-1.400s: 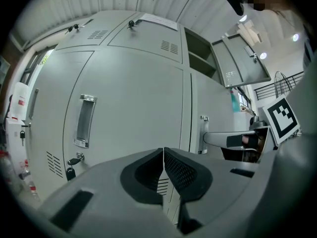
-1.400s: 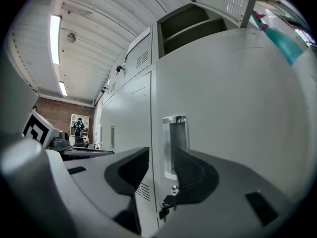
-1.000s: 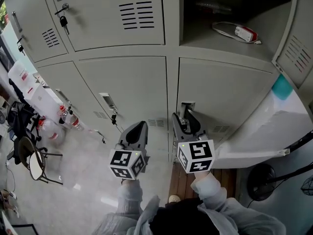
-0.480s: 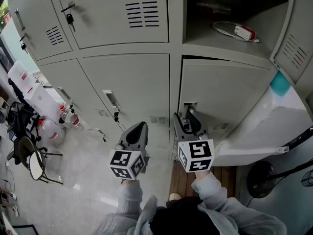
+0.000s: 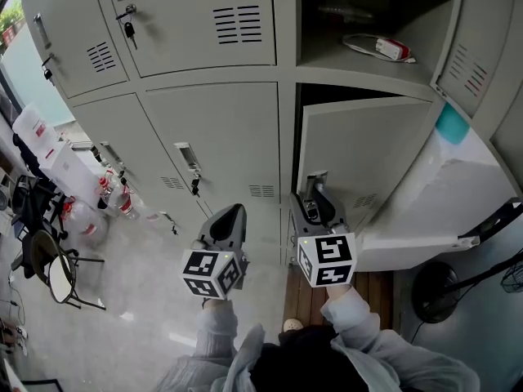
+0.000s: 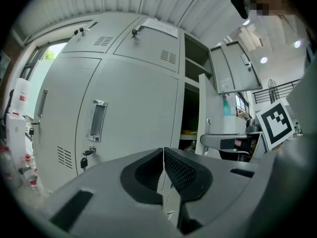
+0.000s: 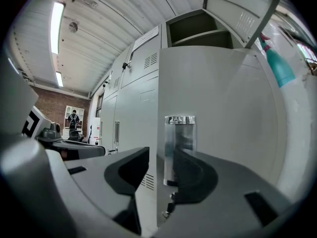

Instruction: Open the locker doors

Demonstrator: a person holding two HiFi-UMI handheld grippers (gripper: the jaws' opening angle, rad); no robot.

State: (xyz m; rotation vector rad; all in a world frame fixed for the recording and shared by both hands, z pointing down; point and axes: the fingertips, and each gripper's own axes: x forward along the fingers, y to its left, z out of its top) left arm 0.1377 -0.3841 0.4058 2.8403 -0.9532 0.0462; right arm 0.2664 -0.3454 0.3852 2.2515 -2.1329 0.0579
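Our left gripper [image 6: 163, 155] is pinched together, empty, facing the shut lower middle door [image 5: 225, 121]. Our right gripper [image 7: 161, 160] is nearer the job: clamped on the free left edge of the ajar lower right door [image 5: 368, 145], beside its upright handle [image 7: 180, 143]. We count six doors, four shut.

Even, bright light comes from a ceiling strip light [image 7: 57, 28]; gripper views bulge, with black corners.
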